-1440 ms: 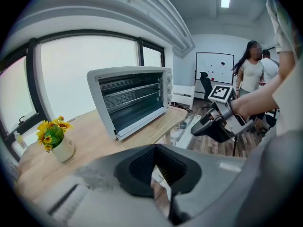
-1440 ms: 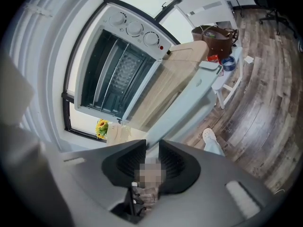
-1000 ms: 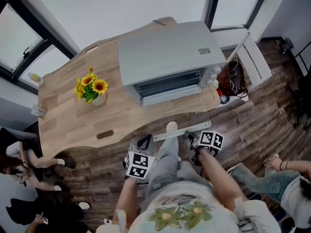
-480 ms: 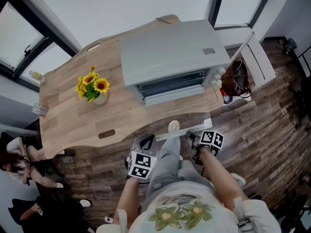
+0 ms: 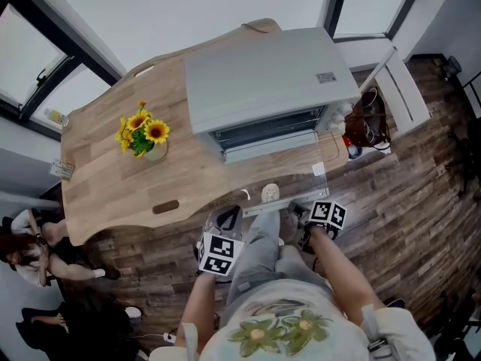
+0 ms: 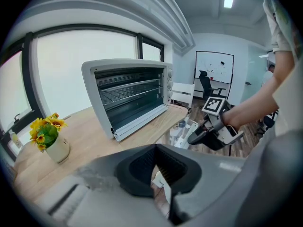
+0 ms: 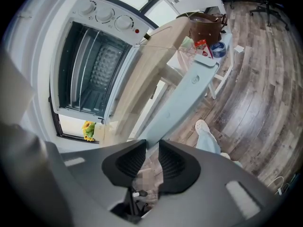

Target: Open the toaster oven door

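The silver toaster oven point(image 5: 263, 81) stands on the wooden table point(image 5: 113, 179), with its inside racks point(image 6: 125, 93) in plain sight. Its glass door point(image 5: 301, 175) hangs open over the table's front edge, and the pale handle bar point(image 5: 274, 207) lies along its outer end. My right gripper point(image 5: 294, 213) is at that bar. In the right gripper view the handle bar point(image 7: 189, 91) runs down into the narrow gap of the right gripper point(image 7: 152, 150), which is shut on it. My left gripper point(image 5: 224, 220) hangs low in front of the table, shut and empty, as the left gripper view point(image 6: 155, 167) also shows.
A vase of sunflowers point(image 5: 143, 138) stands on the table's left part. A brown bag point(image 5: 364, 115) and small items sit off the table's right end beside a white bench point(image 5: 398, 89). People point(image 5: 34, 250) are on the floor at lower left. My shoe point(image 5: 267, 195) is under the door.
Both grippers have stayed almost in place, and the door handle with them. The person in jeans at the right edge of the floor has left the view.
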